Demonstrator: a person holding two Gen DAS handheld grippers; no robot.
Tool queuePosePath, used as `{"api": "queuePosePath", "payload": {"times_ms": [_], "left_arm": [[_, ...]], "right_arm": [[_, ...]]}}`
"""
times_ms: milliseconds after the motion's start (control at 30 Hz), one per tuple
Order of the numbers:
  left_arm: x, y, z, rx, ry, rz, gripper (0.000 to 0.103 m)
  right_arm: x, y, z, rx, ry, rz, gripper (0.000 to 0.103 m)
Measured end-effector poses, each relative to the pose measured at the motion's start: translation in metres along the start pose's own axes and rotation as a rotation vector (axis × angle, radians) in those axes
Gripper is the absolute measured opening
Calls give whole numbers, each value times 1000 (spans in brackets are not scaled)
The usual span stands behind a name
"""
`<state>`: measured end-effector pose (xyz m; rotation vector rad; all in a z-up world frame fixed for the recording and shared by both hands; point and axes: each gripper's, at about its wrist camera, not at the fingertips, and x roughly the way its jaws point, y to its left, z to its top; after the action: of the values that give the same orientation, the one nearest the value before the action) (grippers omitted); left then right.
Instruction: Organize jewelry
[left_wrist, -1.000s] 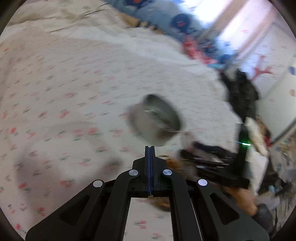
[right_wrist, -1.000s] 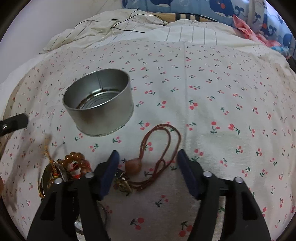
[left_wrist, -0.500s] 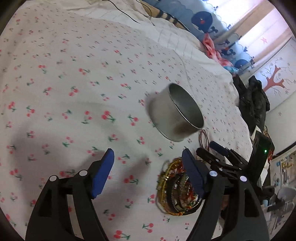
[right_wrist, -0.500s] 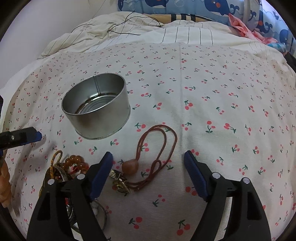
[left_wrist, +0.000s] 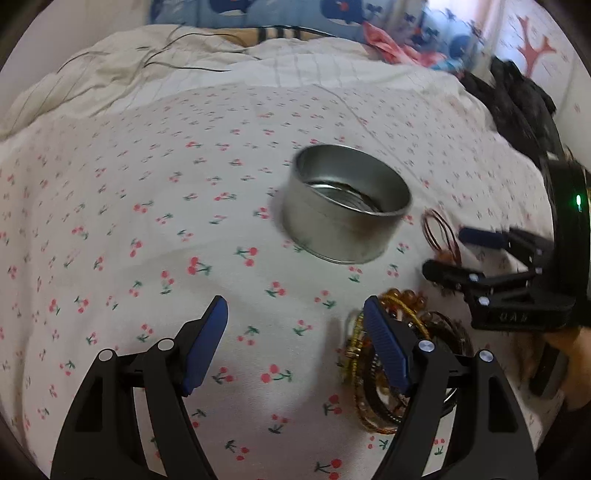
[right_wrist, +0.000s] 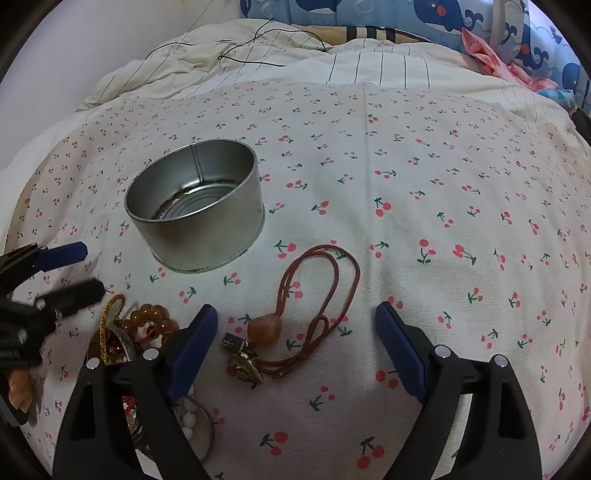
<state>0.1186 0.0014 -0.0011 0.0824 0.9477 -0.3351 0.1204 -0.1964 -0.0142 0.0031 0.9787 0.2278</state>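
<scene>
A round metal tin (right_wrist: 195, 206) stands open on the cherry-print bedspread (right_wrist: 424, 177). In front of it lies a red-brown cord necklace (right_wrist: 317, 291) with an amber bead and small charms. My right gripper (right_wrist: 295, 312) straddles that necklace, its jaws opening, pads clear of it. A pile of bracelets (left_wrist: 373, 369), gold, amber-beaded and dark, lies left of the necklace. My left gripper (left_wrist: 295, 306) is open over bare cloth, its right finger covering the pile's edge. The left wrist view also shows the tin (left_wrist: 347, 206), the necklace (left_wrist: 439, 236) and the right gripper (left_wrist: 447, 251).
A striped cream duvet (right_wrist: 258, 62) with a thin black cable (right_wrist: 258, 40) lies bunched behind the bedspread, with whale-print bedding (right_wrist: 424, 14) beyond. Dark clothing (left_wrist: 517, 99) hangs at the far right. A person's hand (left_wrist: 554, 347) holds the right gripper.
My left gripper went from shut to open, rolled and swung over beside the bracelet pile. My right gripper stayed put while its jaws spread wider around the necklace.
</scene>
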Motion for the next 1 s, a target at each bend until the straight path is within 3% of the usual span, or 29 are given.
{"api": "queuePosePath", "payload": {"times_ms": [167,433,600,733,833,933,1000], "left_arm": [[3,-15,-2,88,15,6,72],[8,-22,-1,116,-19,69,73],[7,-24,-2,114,-16,0,72],[7,-29,-3,152,-1,-9,72],[11,-26,-3,118,21,-51,71],[15,-21,-2,70,55,-149,58],[18,-18,-3,31,83,-236,29]], "right_arm": [[-1,-1,0,7,0,6,86],[1,1,0,0,6,4,88],[2,2,-1,-7,9,0,89],[2,1,-1,-8,10,2,90],[3,1,-1,-11,11,0,90],[3,2,0,-10,11,2,90],[3,2,0,-12,12,2,90]]}}
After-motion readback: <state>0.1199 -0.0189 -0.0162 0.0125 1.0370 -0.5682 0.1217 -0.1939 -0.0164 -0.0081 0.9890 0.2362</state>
